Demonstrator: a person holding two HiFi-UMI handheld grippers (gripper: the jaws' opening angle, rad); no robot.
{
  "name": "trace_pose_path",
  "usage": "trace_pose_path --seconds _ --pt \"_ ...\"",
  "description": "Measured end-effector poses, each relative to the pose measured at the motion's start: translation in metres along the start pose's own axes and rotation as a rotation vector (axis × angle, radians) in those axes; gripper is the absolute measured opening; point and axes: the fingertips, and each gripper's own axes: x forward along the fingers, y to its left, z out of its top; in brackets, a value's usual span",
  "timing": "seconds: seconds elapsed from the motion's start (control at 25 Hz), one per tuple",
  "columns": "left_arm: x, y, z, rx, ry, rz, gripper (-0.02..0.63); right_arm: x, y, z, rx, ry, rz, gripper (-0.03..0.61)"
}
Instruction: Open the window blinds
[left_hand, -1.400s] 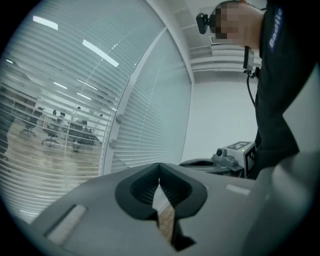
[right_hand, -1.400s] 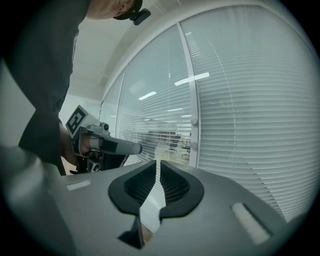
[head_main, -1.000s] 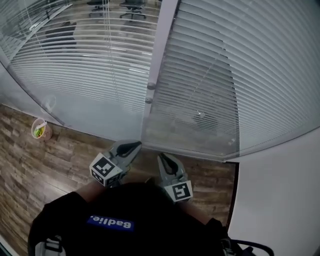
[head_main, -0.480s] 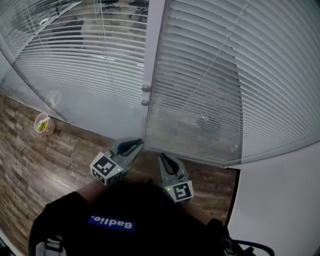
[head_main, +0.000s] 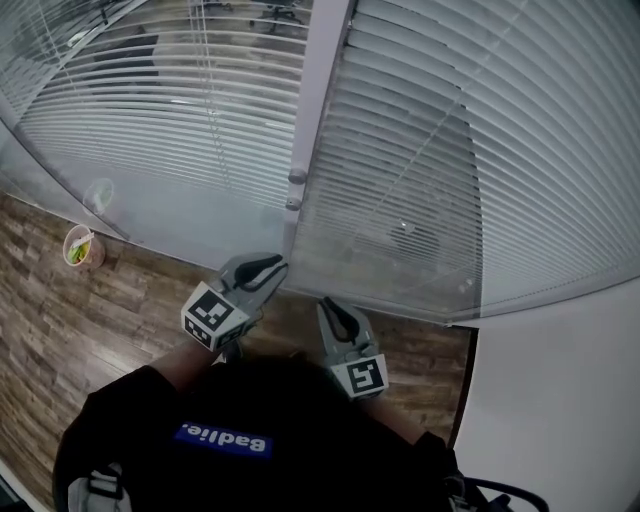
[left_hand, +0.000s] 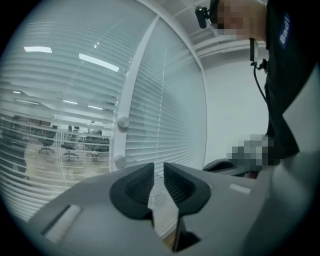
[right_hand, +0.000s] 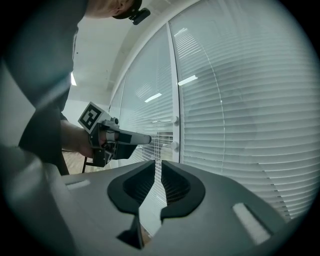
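1. The window blinds (head_main: 470, 140) fill the upper part of the head view. They hang in two panels on either side of a pale upright frame post (head_main: 318, 100).
2. On the right panel the slats lie close together and little shows through. On the left panel (head_main: 140, 110) office chairs can be made out between the slats.
3. Two round knobs (head_main: 297, 177) sit one above the other on the post, near the middle of the frame.
4. The left tongs (head_main: 268, 268) are at lower centre, pointing up towards the foot of the post below the knobs. In their own view the left tongs (left_hand: 158, 172) have just been opening. There is a narrow gap between the pads with nothing in it, and only the slats show beyond.
5. The right tongs (head_main: 330, 308) are just to the right of them and slightly lower in the frame, aimed at the bottom of the right panel. Seen close, the right tongs (right_hand: 156, 172) have also just been opening. The gap is narrow and empty.
6. In the right gripper view the left tongs (right_hand: 145, 139) appear at mid-left, held by a hand (right_hand: 75, 141), nose towards the post.
7. A wooden floor (head_main: 90, 320) runs along the bottom left of the head view. A small cup (head_main: 80, 250) stands on it at the left edge, close to the base of the glass.
8. A plain white wall (head_main: 560, 400) takes up the lower right corner.
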Motion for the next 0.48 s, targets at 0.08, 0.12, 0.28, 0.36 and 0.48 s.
trace_pose_path --seconds 0.08,0.12,0.28,0.36,0.48 --pt "0.004 0.006 -0.003 0.005 0.011 -0.004 0.065 -0.001 -0.001 0.000 0.001 0.003 -0.016 0.041" --pt "0.007 0.009 -0.006 0.004 0.018 -0.005 0.069 -0.001 -0.003 0.000 0.001 0.003 -0.022 0.041" --pt "0.021 0.019 -0.017 0.009 0.020 -0.012 0.077 0.001 -0.008 -0.013 0.003 0.013 -0.049 0.043" --pt "0.026 0.026 -0.027 0.012 0.037 -0.012 0.081 0.002 -0.010 -0.016 0.007 0.017 -0.061 0.044" --pt "0.034 0.033 -0.030 0.023 0.060 -0.014 0.084 0.004 -0.012 -0.014 0.012 0.018 -0.075 0.044"
